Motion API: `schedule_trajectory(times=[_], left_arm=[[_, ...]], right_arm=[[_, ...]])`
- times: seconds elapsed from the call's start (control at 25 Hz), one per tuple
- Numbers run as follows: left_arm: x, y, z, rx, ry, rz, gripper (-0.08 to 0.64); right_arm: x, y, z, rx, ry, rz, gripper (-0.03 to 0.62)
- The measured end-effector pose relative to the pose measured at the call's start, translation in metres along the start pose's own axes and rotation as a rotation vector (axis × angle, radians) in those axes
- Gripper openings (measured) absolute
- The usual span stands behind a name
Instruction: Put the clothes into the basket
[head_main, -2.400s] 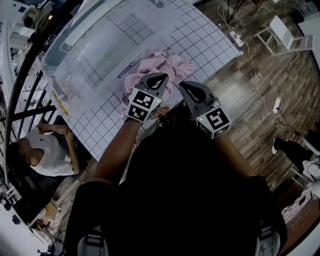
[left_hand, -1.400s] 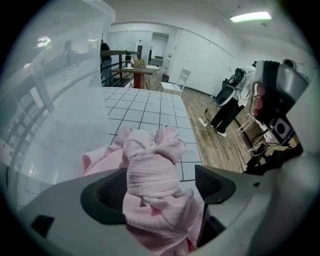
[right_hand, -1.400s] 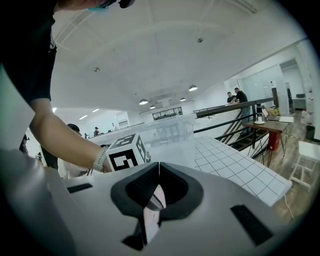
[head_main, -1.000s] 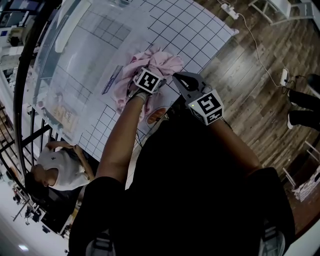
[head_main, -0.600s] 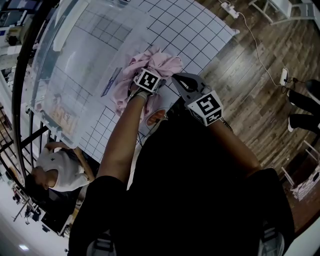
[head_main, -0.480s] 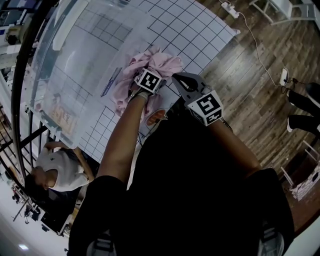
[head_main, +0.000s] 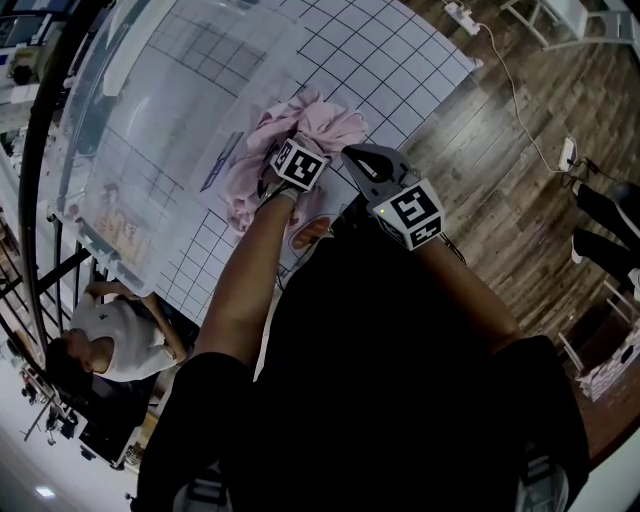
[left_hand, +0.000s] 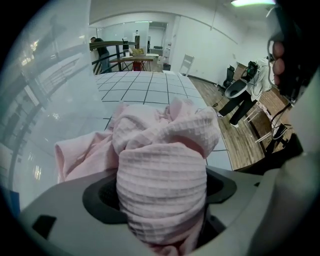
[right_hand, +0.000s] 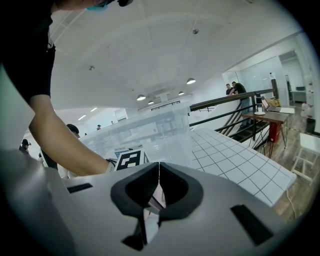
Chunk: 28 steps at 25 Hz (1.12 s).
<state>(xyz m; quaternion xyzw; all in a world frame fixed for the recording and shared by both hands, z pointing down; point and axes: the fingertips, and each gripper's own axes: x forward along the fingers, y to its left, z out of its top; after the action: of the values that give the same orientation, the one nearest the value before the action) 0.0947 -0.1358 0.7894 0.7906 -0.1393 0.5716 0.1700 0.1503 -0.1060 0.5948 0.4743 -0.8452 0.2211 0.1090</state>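
Observation:
A pink waffle-knit garment (head_main: 305, 135) lies bunched on the gridded white table, beside the clear plastic basket (head_main: 170, 120). My left gripper (head_main: 278, 150) is buried in the pile and shut on a thick fold of the pink garment (left_hand: 162, 175), which fills the space between its jaws in the left gripper view. My right gripper (head_main: 352, 158) hovers just right of the pile, shut with nothing in it; its tips (right_hand: 158, 165) meet in the right gripper view. The clear basket (right_hand: 145, 135) stands ahead of it.
The gridded table (head_main: 390, 70) ends close at my right, with wooden floor (head_main: 500, 170) beyond. A power strip and cable (head_main: 520, 100) lie on the floor. A person in white (head_main: 100, 330) sits lower left; other people stand at the right.
My left gripper moved forward into the pink pile and shut on a fold of it. The right gripper has stayed beside the pile, shifting only slightly.

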Motion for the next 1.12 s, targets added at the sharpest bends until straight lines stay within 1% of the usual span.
schedule_trajectory(times=[0.16, 0.28, 0.4, 0.64, 0.76, 0.92, 1.04, 1.12], left_arm=[[-0.007, 0.000, 0.002, -0.007, -0.041, 0.009, 0.378], [-0.014, -0.001, -0.001, 0.000, -0.073, 0.027, 0.345], [-0.027, -0.004, -0.004, -0.009, -0.103, 0.030, 0.333], [-0.067, -0.010, 0.000, -0.037, -0.191, 0.042, 0.325], [-0.089, -0.011, 0.001, -0.062, -0.249, 0.057, 0.324], [-0.118, -0.014, 0.000, -0.101, -0.328, 0.074, 0.324], [-0.138, -0.017, -0.001, -0.160, -0.386, 0.075, 0.322], [-0.153, -0.018, 0.001, -0.194, -0.432, 0.077, 0.322]], right_arm=[[-0.001, 0.003, 0.002, -0.005, -0.010, 0.012, 0.018], [-0.005, 0.003, -0.001, -0.006, -0.006, 0.014, 0.018], [-0.009, 0.002, -0.002, -0.012, 0.011, 0.012, 0.018], [-0.013, 0.007, 0.003, -0.023, -0.007, 0.023, 0.018], [-0.013, 0.012, 0.004, -0.039, -0.002, 0.027, 0.018], [-0.017, 0.026, 0.010, -0.041, -0.020, 0.041, 0.018], [-0.021, 0.036, 0.014, -0.056, -0.027, 0.048, 0.018], [-0.026, 0.040, 0.017, -0.082, -0.030, 0.040, 0.018]])
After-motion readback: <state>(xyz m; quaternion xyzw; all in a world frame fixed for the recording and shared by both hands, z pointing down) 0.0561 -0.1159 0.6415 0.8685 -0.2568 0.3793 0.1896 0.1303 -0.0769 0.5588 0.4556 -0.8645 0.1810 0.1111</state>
